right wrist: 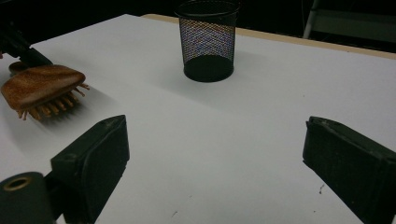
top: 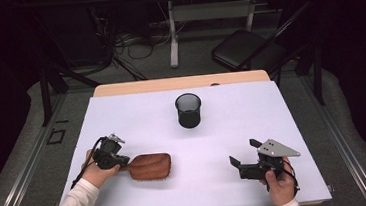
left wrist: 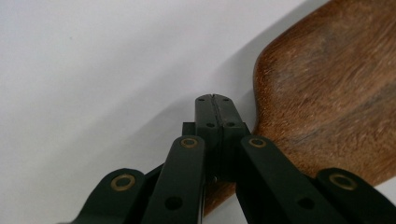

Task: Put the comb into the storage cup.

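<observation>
Wooden brush: a paddle hairbrush with a brown wooden back lies at the left front of the white bench, bristles down in the right gripper view, its narrow handle end pointing toward the person's left hand.
Left gripper: left gripper sits at the handle end of the hairbrush; in its own view the two black jaws meet tip to tip with the wooden back just beside and under them. The handle appears to run beneath the linkage, so whether it is pinched there I cannot tell.
Right gripper: right gripper hovers over bare bench at the right front, jaws spread wide with nothing between them.
Mesh cup: a black wire-mesh pen cup stands upright at mid-bench, well apart from the brush.
Step in hand: likely securing the brush by its handle.
Doing it well: confirm the handle is truly clamped before lifting, since a wooden handle may slip or swing; lift level and slowly.
If bound for the cup: enter handle first, from straight above, because a light cup could tip if nudged.
</observation>
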`<control>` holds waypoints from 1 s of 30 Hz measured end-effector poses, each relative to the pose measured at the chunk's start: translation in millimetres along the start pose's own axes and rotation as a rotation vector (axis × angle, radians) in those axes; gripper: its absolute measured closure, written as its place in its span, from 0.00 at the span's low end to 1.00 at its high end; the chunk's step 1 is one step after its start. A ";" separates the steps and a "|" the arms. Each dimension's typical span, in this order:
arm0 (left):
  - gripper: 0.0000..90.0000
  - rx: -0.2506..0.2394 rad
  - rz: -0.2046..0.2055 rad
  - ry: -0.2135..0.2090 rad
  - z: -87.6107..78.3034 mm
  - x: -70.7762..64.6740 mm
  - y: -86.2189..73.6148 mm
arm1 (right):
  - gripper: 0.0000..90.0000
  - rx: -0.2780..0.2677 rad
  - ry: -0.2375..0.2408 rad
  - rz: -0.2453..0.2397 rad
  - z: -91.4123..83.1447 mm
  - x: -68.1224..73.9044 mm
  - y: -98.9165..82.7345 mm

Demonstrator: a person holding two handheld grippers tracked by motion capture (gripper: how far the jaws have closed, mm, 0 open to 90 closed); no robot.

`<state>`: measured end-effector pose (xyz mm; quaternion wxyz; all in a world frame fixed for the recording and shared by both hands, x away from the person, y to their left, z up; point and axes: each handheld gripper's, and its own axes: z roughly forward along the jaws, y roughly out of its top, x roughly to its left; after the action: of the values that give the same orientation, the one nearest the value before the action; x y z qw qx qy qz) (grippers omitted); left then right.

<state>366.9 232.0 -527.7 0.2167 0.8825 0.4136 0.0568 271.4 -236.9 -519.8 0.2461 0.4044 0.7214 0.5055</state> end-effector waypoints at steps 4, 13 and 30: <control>1.00 -0.009 0.001 -0.003 -1.2 -0.6 -5.6 | 0.08 0.000 0.000 0.003 0.3 -0.2 -0.1; 1.00 -0.056 -0.001 -0.023 -5.7 -7.7 -20.5 | 0.08 -0.006 0.000 0.004 0.9 0.0 -0.4; 1.00 -0.082 0.005 -0.042 -9.4 -17.1 -33.4 | 0.08 0.001 0.002 0.005 0.4 0.7 -0.1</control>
<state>329.5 241.1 -532.3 0.2614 0.8749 0.4039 0.0558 271.3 -236.2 -520.0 0.2442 0.4057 0.7208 0.5062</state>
